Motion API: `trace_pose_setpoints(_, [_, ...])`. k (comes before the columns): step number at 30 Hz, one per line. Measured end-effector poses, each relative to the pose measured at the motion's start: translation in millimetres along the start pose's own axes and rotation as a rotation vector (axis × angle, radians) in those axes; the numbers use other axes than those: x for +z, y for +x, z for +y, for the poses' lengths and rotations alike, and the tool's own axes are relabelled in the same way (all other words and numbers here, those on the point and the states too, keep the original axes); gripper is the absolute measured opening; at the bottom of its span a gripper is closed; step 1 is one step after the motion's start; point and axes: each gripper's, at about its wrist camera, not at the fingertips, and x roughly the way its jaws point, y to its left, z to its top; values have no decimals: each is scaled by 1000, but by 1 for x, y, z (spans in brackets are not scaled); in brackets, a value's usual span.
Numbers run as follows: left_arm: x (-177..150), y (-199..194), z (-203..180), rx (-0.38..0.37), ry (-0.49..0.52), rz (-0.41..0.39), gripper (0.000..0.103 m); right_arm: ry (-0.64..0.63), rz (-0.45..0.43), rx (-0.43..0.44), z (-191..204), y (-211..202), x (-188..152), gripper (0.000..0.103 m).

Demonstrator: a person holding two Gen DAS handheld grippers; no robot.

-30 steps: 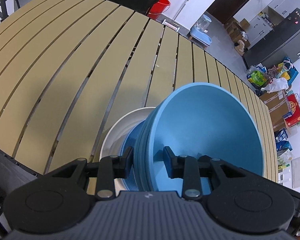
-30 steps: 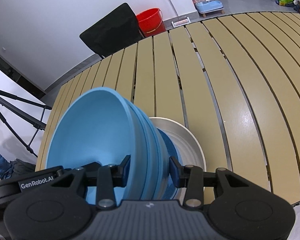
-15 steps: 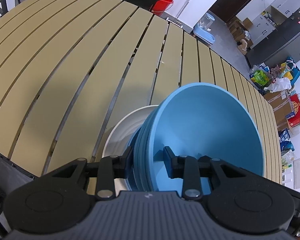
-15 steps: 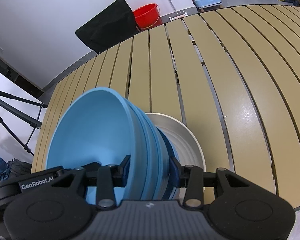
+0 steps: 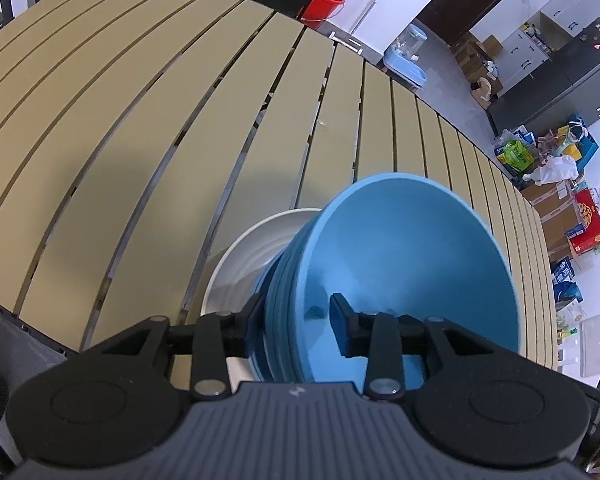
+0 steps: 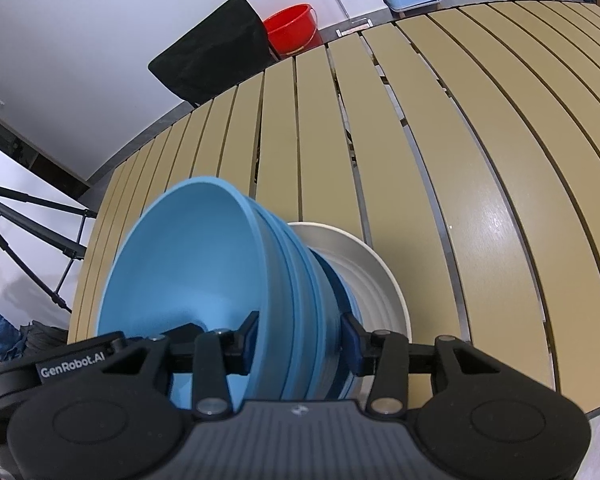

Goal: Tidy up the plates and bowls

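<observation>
While a stack of blue bowls (image 5: 412,264) is kept on the white plates (image 5: 252,256) near the table's near edge, it is straddled from both sides by the two grippers. In the left wrist view, the stack fills the lower middle towards four o'clock, with the plates showing at its nine o'clock side. The left gripper (image 5: 298,322) is set over the stacked rims: one finger is seen outside the stack, the other inside the top bowl, where a clear gap is left between pad and wall. Its jaws have just been opening, with the rims between them. In the right wrist view, the bowls (image 6: 196,272) sit at seven o'clock and the plates (image 6: 364,276) at three o'clock of them. The right gripper (image 6: 300,340) is likewise placed across the rims, and its jaws have just been opening; whether its pads press on the bowls cannot be told. The slatted table (image 6: 480,184) is spread beyond, and a red bucket (image 6: 290,28) is seen at twelve o'clock.
</observation>
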Motion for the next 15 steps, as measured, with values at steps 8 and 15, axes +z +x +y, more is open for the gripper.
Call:
trace_pose_setpoints(8, [2, -21, -7, 8, 39, -67, 49, -27, -45, 17, 7, -17, -1, 62])
trace_pose_setpoints(15, [-2, -47, -11, 24, 64, -135, 61, -29, -102, 23, 6, -43, -4, 74])
